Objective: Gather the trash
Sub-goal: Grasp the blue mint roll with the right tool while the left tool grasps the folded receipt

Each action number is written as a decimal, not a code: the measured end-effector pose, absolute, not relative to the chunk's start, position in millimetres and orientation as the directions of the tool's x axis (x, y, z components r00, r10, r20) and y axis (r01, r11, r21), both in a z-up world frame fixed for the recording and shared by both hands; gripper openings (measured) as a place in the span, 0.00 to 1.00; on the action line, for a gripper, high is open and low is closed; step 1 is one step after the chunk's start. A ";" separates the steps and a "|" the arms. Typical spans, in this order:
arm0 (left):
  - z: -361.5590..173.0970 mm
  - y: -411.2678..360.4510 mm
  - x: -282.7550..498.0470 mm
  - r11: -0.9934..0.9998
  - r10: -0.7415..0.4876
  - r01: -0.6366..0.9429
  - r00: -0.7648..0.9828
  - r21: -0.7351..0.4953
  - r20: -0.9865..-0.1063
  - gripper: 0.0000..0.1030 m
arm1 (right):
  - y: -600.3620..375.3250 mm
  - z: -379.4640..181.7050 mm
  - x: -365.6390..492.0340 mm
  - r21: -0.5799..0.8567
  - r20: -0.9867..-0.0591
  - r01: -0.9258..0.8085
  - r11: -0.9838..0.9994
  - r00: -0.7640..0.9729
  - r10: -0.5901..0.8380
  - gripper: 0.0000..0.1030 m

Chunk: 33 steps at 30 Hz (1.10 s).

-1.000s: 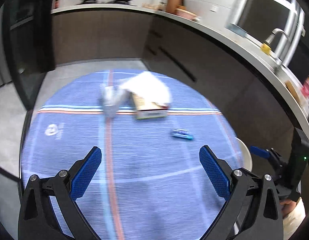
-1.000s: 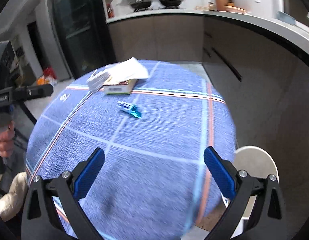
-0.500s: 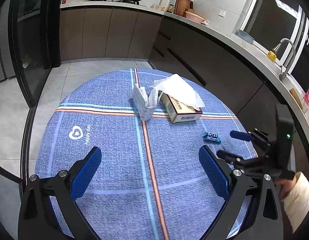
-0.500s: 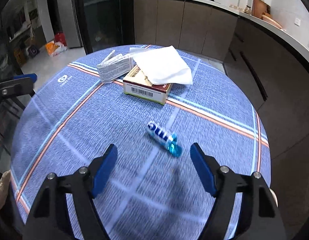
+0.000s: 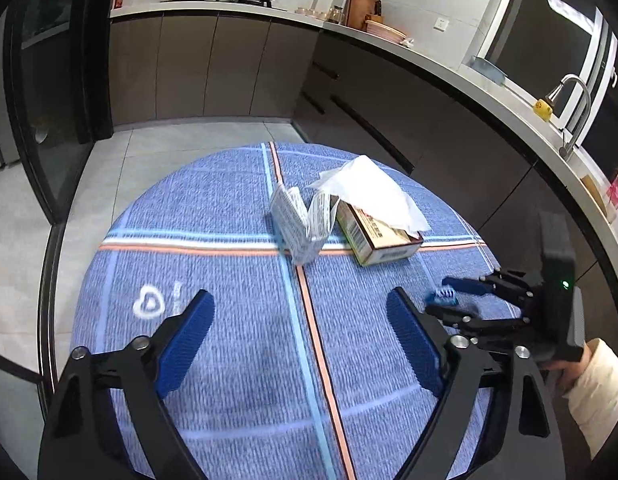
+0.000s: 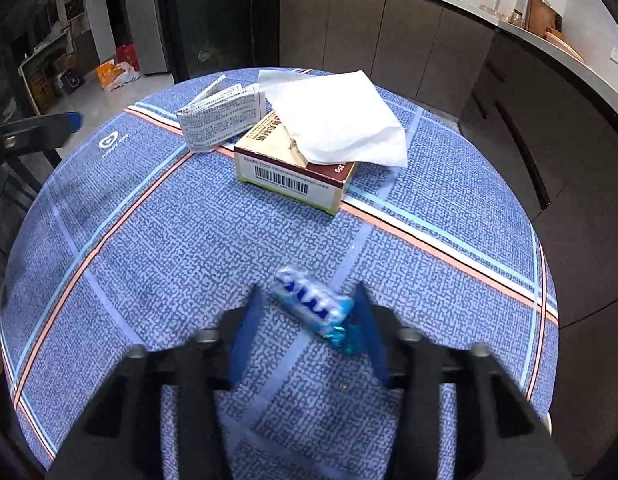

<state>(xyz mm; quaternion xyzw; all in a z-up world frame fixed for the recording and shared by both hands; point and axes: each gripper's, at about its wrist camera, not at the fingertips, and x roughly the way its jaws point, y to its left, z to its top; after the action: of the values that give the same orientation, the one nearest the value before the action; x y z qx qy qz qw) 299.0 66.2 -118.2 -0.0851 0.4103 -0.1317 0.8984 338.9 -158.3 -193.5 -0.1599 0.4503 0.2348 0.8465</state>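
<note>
A blue candy wrapper [image 6: 313, 307] lies on the round blue table [image 6: 149, 248]. My right gripper [image 6: 307, 314] is low over it, jaws partly closed around it, one pad at each side; I cannot tell if they touch it. The wrapper [image 5: 441, 297] and right gripper [image 5: 449, 294] also show in the left wrist view. A white tissue [image 6: 333, 118] drapes over a cardboard box [image 6: 297, 178], with a folded printed leaflet [image 6: 223, 122] beside it. My left gripper [image 5: 301, 332] is open and empty above the table's near side.
Dark kitchen cabinets [image 5: 369, 92] and a counter with a tap [image 5: 571, 96] curve behind and to the right of the table. A glass door [image 5: 49, 100] stands at the left. Tiled floor [image 5: 157, 148] surrounds the table.
My right gripper has moved forward and down onto the candy wrapper and its jaws have narrowed around it. My left gripper has stayed open and shifted slightly.
</note>
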 end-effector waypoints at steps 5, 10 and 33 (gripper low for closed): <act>-125.0 56.9 323.9 0.948 -0.315 0.169 0.615 -0.270 -0.722 0.76 | -162.2 -190.3 327.0 -0.037 -0.824 -0.538 0.842 0.493 0.278 0.36; -129.0 47.0 349.4 0.953 -0.299 0.152 0.614 -0.262 -0.731 0.76 | -168.5 -180.9 307.6 0.042 -0.795 -0.521 0.853 0.499 0.344 0.36; -159.3 26.0 408.9 0.976 -0.217 0.107 0.528 -0.189 -0.821 0.24 | -175.1 -170.5 285.6 0.115 -0.795 -0.494 0.862 0.474 0.378 0.37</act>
<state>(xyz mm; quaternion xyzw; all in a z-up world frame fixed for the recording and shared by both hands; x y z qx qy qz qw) 408.9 26.0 -159.3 -0.0578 0.4767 -0.0927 0.8722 285.6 -175.1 -170.5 -0.0651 0.4453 0.2545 0.8560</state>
